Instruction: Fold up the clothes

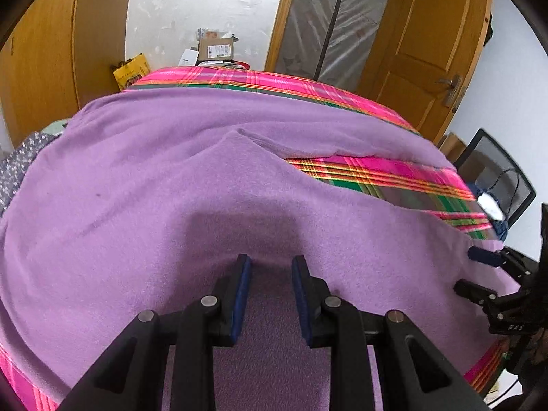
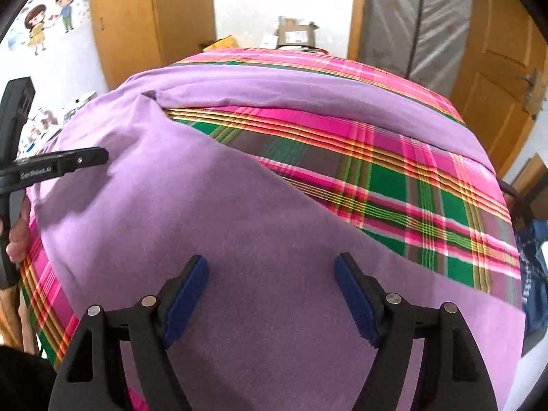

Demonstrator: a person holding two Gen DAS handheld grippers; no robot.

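Note:
Purple trousers [image 1: 144, 185] lie spread on a bed with a pink, green and grey plaid sheet [image 1: 394, 174]. Their two legs run to the right with the plaid showing between them [image 2: 359, 178]. My left gripper [image 1: 271, 261] hovers low over the nearer part of the garment [image 2: 212, 212], its jaws partly open with nothing between them. My right gripper [image 2: 271, 263] is wide open and empty just above the nearer leg. The right gripper shows at the right edge of the left wrist view [image 1: 469, 270]. The left gripper shows at the left edge of the right wrist view [image 2: 99, 156].
Wooden wardrobe doors [image 1: 44, 68] stand behind the bed at left, a wooden door [image 1: 428, 44] at right. Cardboard boxes [image 1: 215, 48] sit beyond the far bed edge. A black mesh chair [image 1: 496, 174] stands right of the bed. Patterned grey cloth [image 1: 20, 164] lies at the left edge.

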